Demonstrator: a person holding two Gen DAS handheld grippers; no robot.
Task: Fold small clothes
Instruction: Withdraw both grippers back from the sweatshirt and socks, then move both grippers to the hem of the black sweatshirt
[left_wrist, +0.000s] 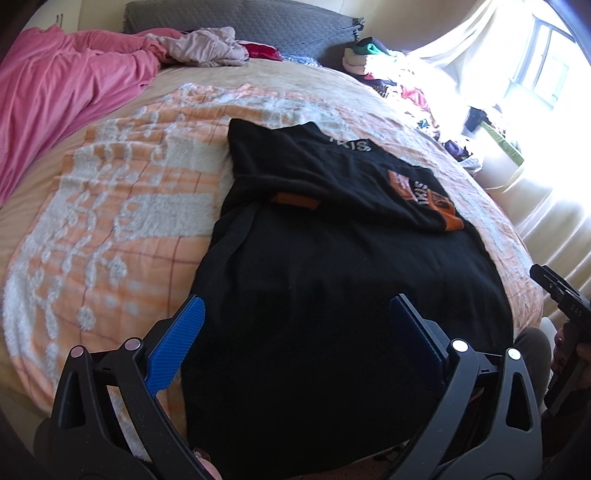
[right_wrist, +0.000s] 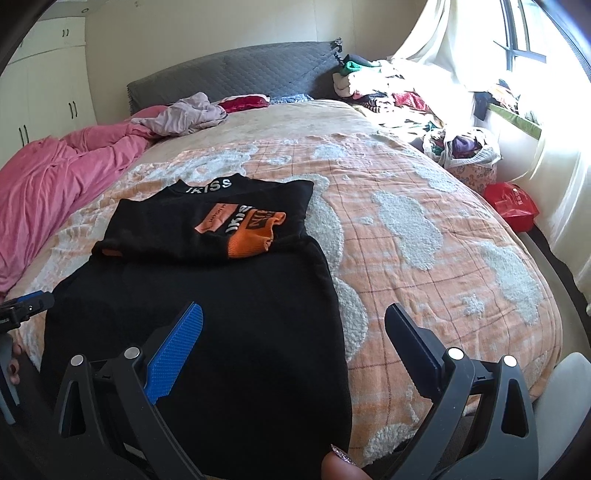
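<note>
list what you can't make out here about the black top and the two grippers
- Black knit top with orange cuffs: its near hem, left wrist view, is cut off by the bottom edge and the left gripper.
- Small lettering on its orange patch: right wrist view, too small to read.
- Right gripper: seen from the left wrist, only a dark part at the right edge; fingers cut off.

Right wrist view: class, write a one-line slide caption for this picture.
Open right gripper poised over the near hem of a black sweater, sleeves already folded in, on an orange-and-white blanket.
</note>
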